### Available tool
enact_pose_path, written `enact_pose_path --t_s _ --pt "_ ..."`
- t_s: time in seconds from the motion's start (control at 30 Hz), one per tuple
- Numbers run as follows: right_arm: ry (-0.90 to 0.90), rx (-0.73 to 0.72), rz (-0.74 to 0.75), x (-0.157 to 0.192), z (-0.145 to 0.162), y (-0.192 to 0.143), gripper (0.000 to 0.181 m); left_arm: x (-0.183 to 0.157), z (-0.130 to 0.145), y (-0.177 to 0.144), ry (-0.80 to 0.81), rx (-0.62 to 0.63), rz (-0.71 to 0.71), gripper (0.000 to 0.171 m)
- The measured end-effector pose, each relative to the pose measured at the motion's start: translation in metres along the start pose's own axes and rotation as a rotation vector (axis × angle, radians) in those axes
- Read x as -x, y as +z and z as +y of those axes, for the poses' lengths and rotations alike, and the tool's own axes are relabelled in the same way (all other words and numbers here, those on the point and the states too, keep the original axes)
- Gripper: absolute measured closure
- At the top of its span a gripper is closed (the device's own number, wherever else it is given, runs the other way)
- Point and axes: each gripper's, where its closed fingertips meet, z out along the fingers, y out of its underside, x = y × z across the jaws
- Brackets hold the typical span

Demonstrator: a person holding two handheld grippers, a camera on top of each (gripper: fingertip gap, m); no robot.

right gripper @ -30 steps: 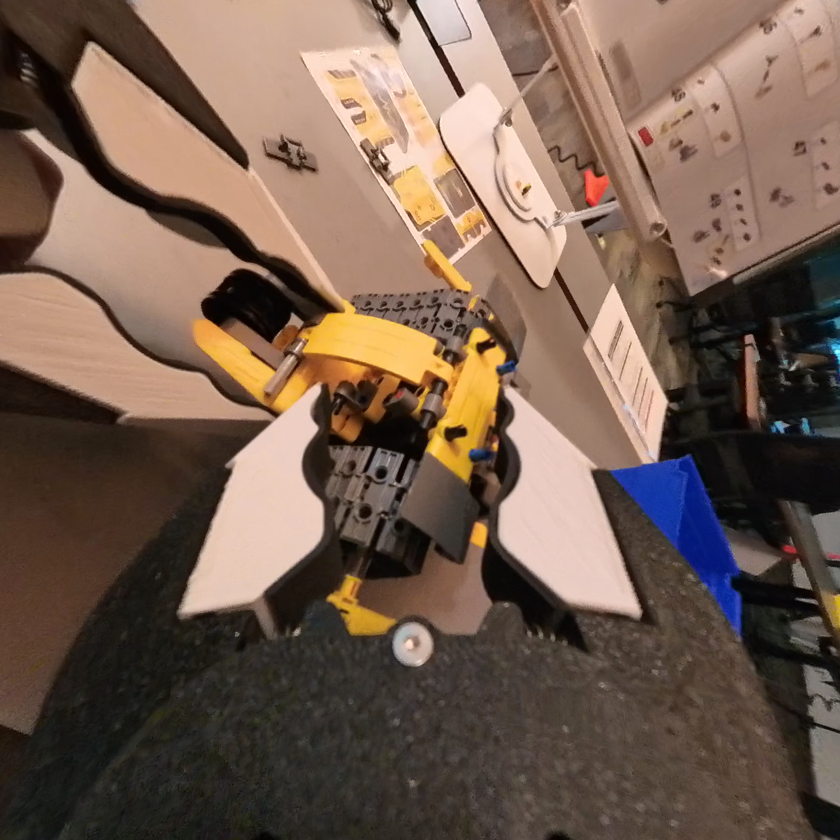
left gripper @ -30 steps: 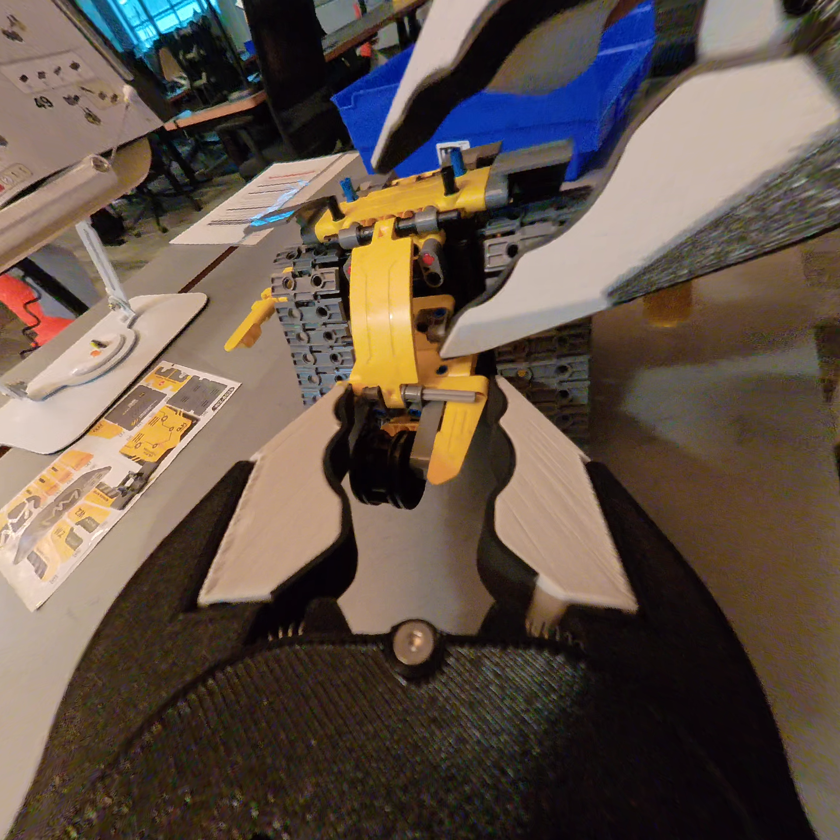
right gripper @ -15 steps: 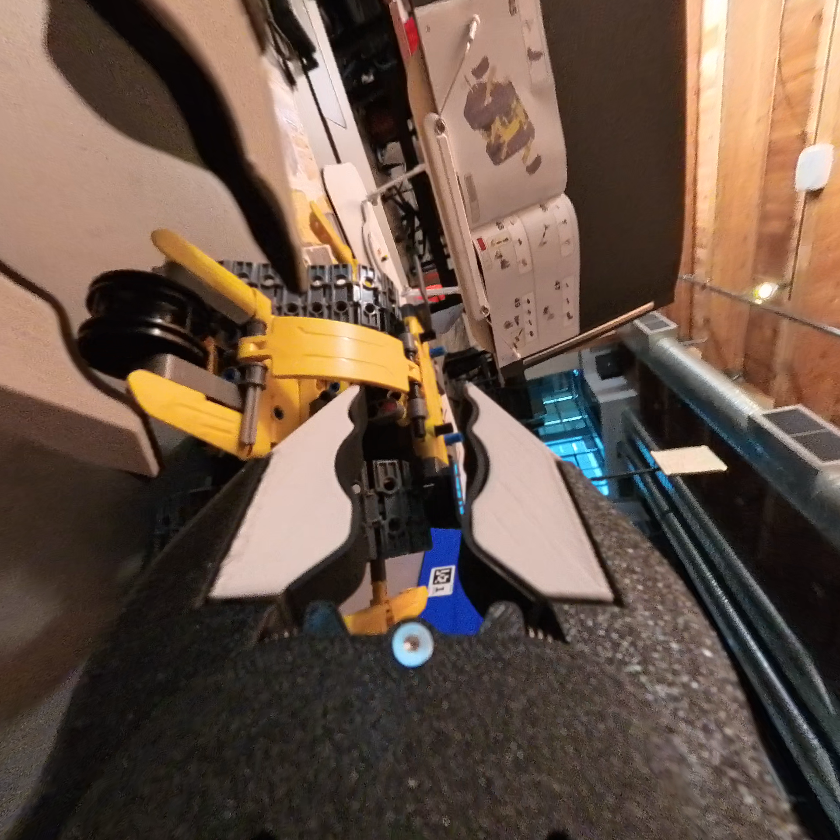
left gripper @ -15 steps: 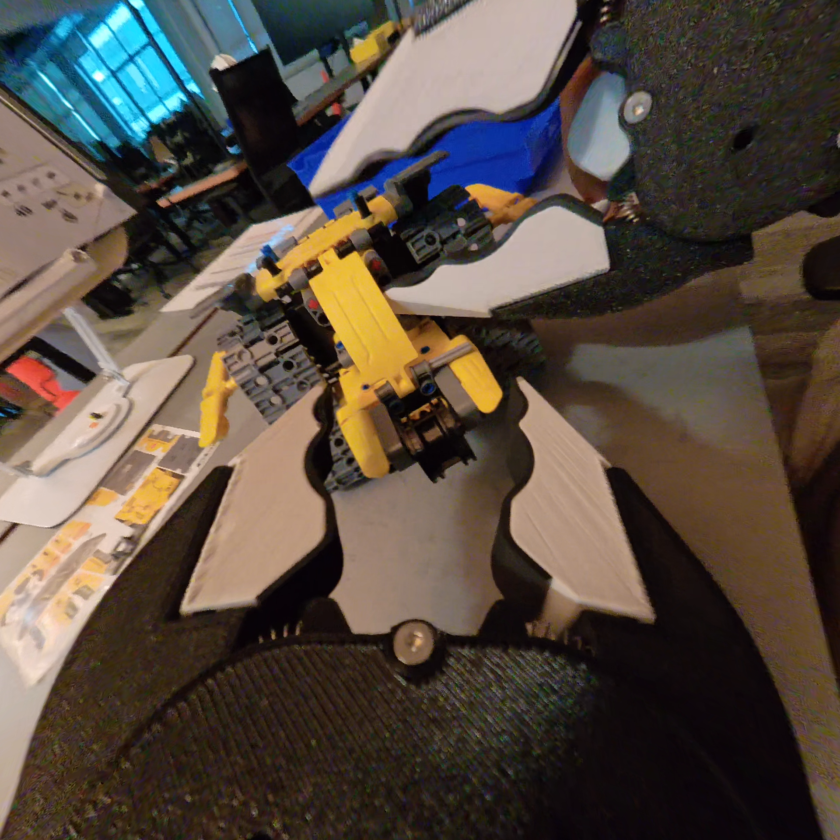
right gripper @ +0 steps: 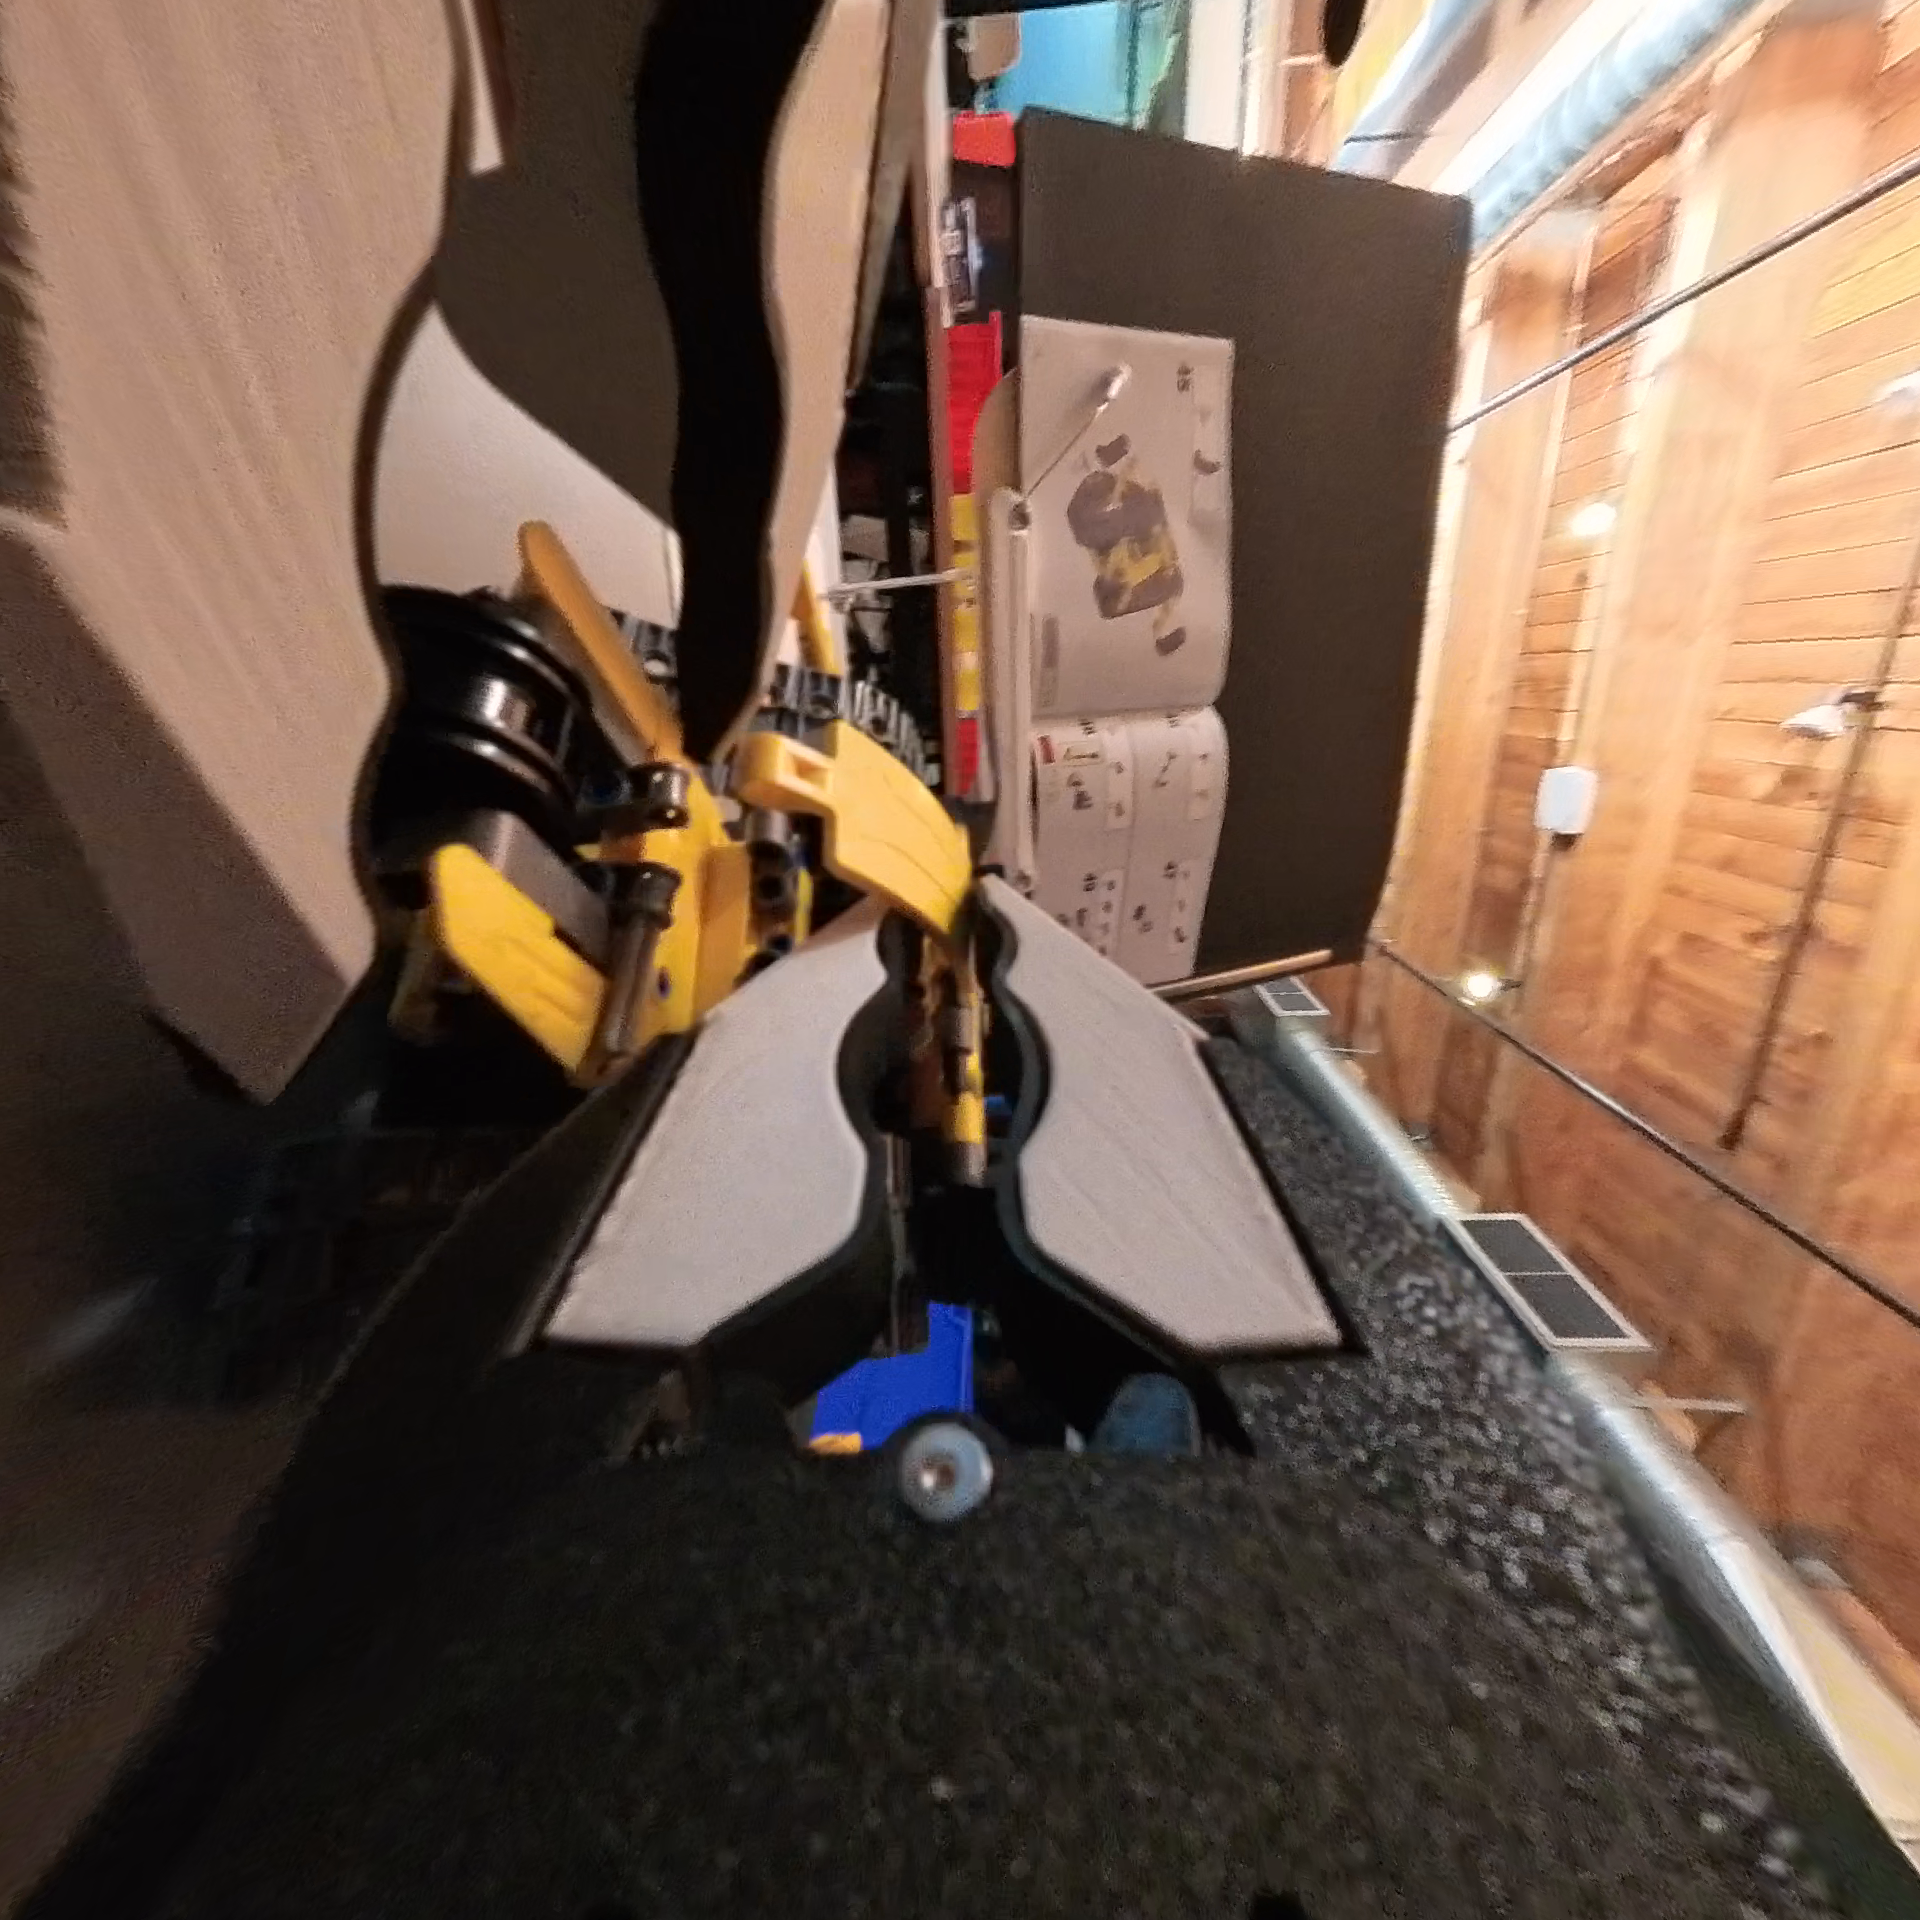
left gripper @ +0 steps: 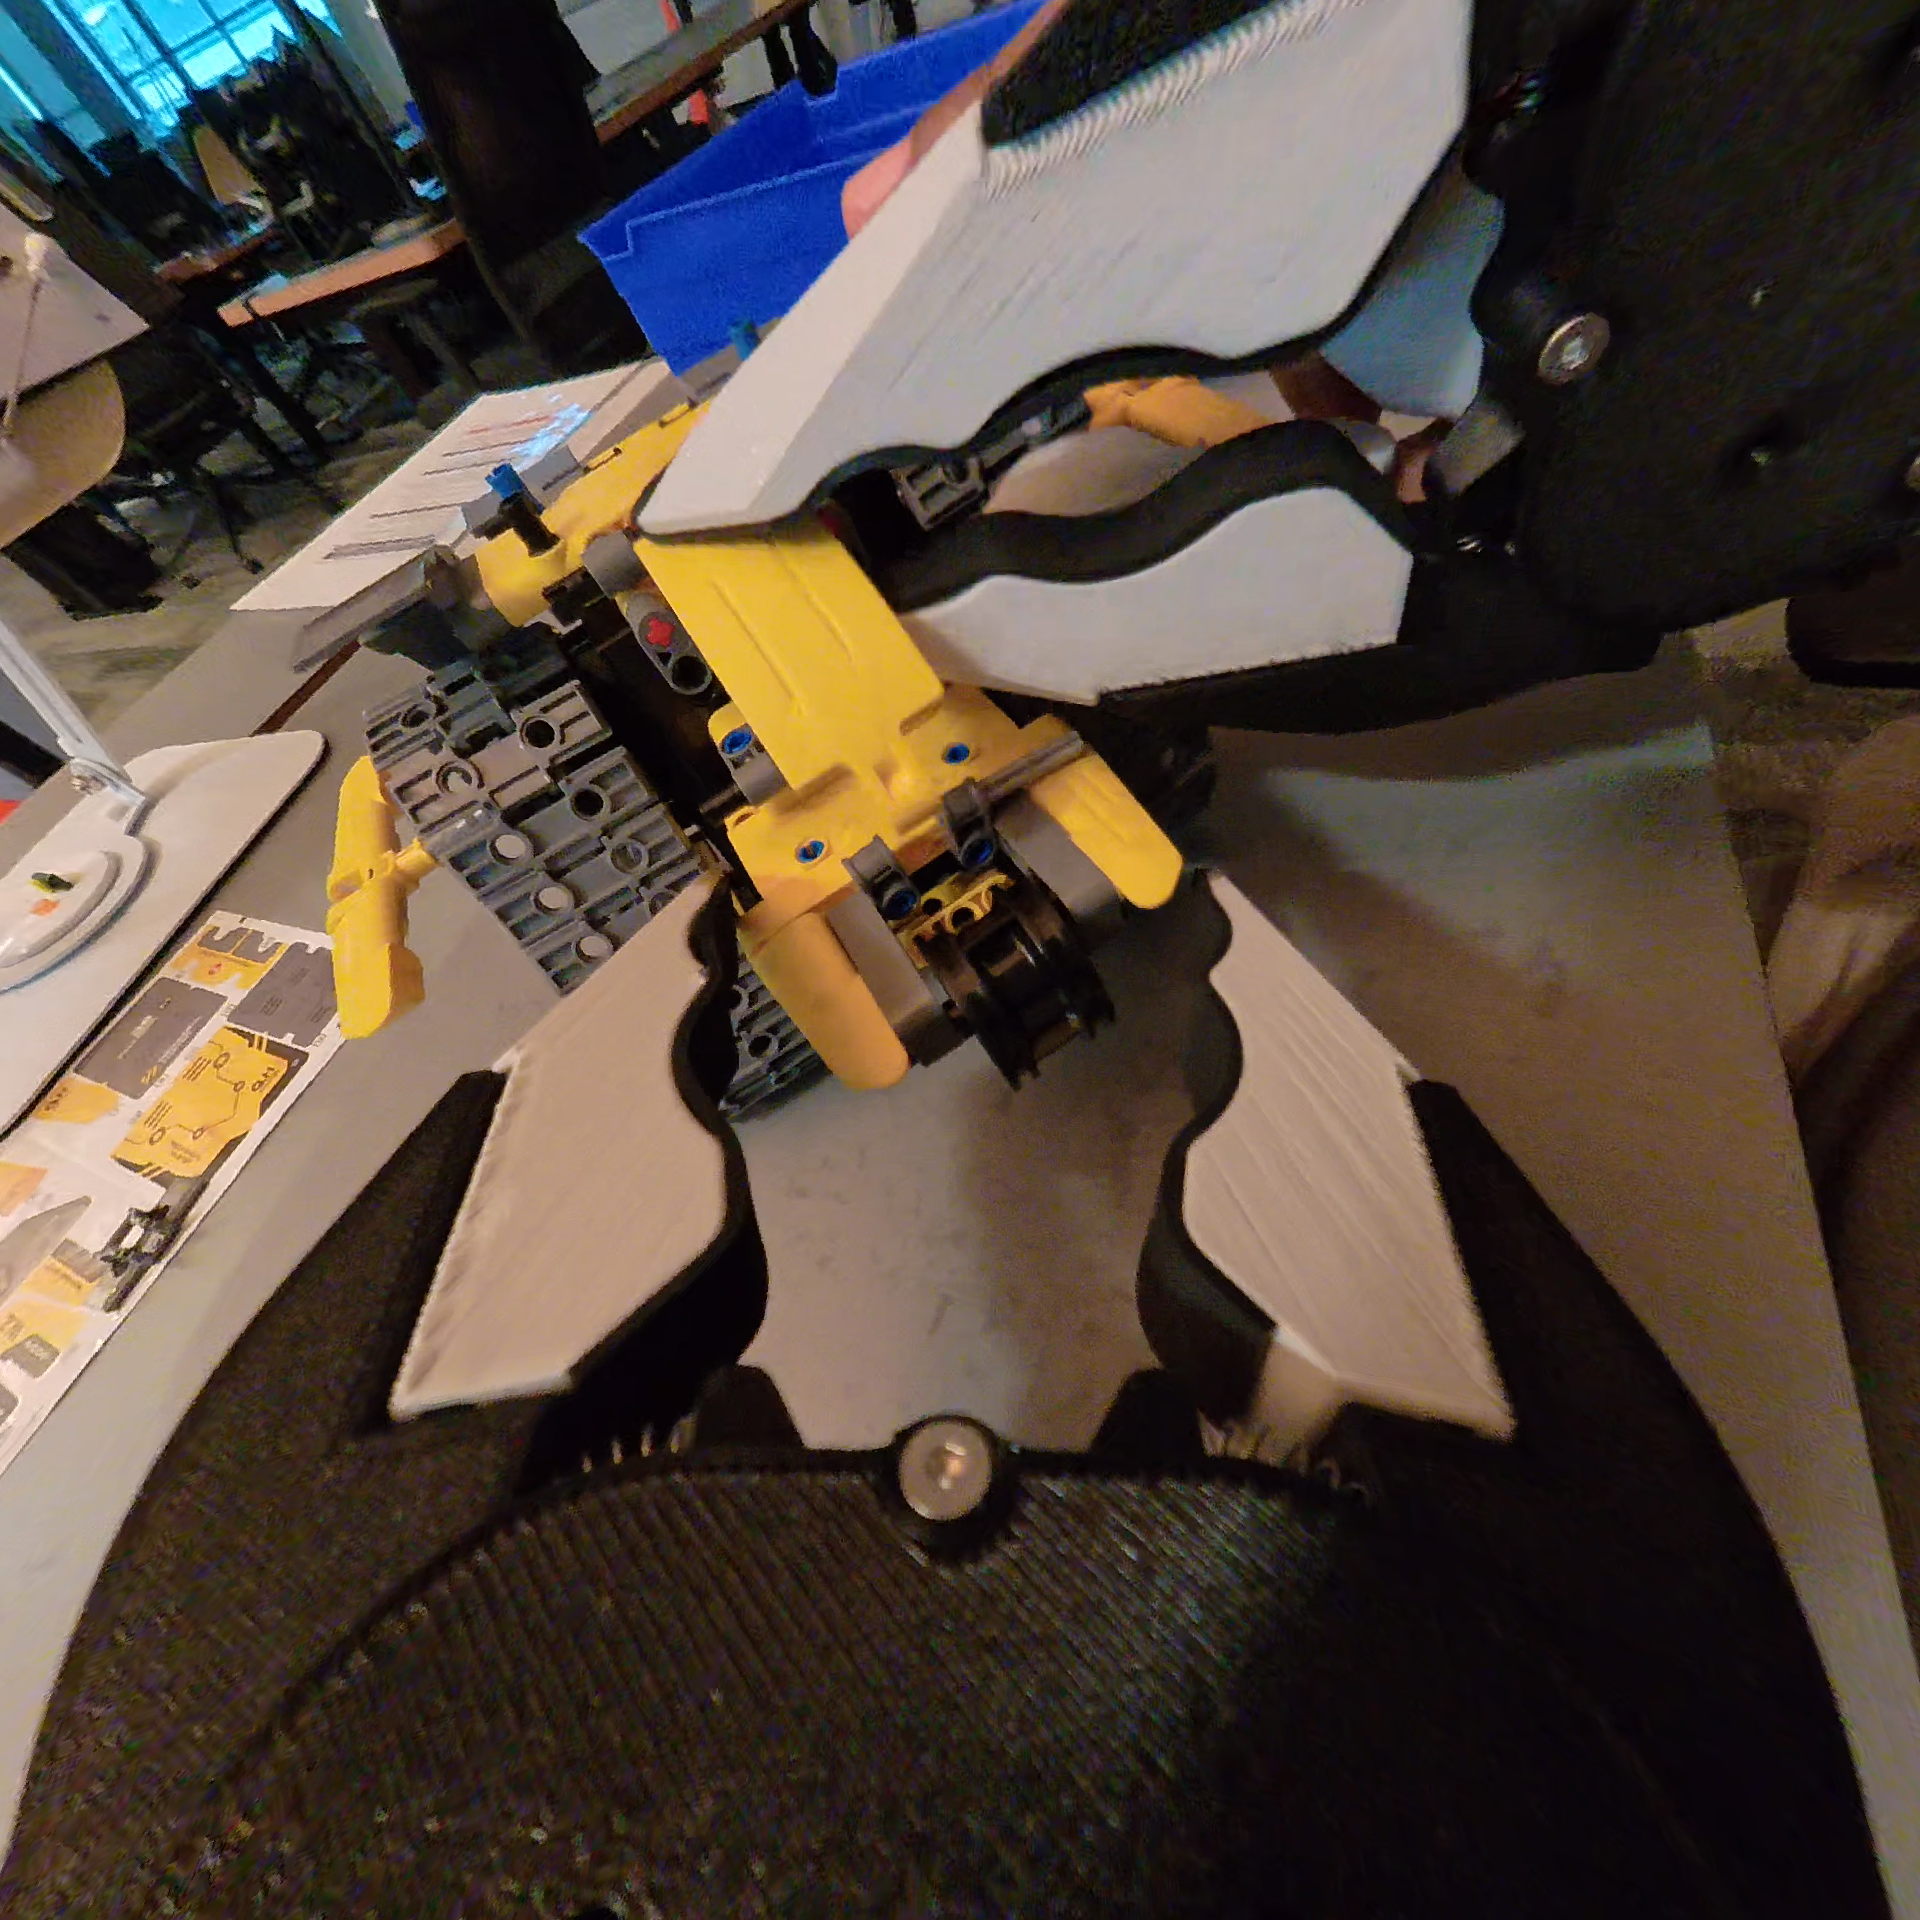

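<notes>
— Now, what do the right tongs (right gripper: 940, 971) hold?
— They are clamped on the yellow and grey brick-built vehicle (left gripper: 790, 748), gripping its yellow upper frame and tilting it above the grey worktop (left gripper: 1455, 935).
— And the left tongs (left gripper: 961, 997)?
— Spread apart, empty, just beside the vehicle's black wheel (left gripper: 1034, 987).
— Anything nearby?
— A sticker sheet (left gripper: 156, 1101) lies flat at left, a white lamp base (left gripper: 156, 831) beyond it, and a blue bin (left gripper: 769, 218) behind the vehicle.
</notes>
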Motion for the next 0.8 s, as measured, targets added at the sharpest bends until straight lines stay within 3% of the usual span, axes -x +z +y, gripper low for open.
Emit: enact_pose_path --t_s 0.17,0.27,0.43,0.5,0.67,0.8 --pt "0.060 -0.014 0.023 -0.008 0.002 0.002 0.179 0.004 0.000 0.000 -0.034 0.000 -0.002 0.095" --pt "-0.061 -0.004 0.078 -0.006 0.002 0.001 0.177 0.005 0.000 0.000 -0.036 0.001 -0.004 0.098" --pt "-0.134 -0.033 0.011 -0.001 -0.001 -0.009 0.157 0.007 0.002 -0.001 -0.024 0.004 -0.015 0.102" --pt "-0.074 -0.048 -0.060 0.000 -0.003 -0.019 0.148 0.011 0.003 -0.003 -0.034 0.004 -0.020 0.103" --pt "0.198 -0.135 -0.160 -0.009 -0.010 -0.037 0.150 0.025 0.009 -0.009 -0.063 0.013 -0.047 0.108" --pt "0.599 -0.198 -0.236 -0.016 -0.012 -0.043 0.156 0.026 0.010 -0.014 -0.044 0.001 -0.015 0.088"
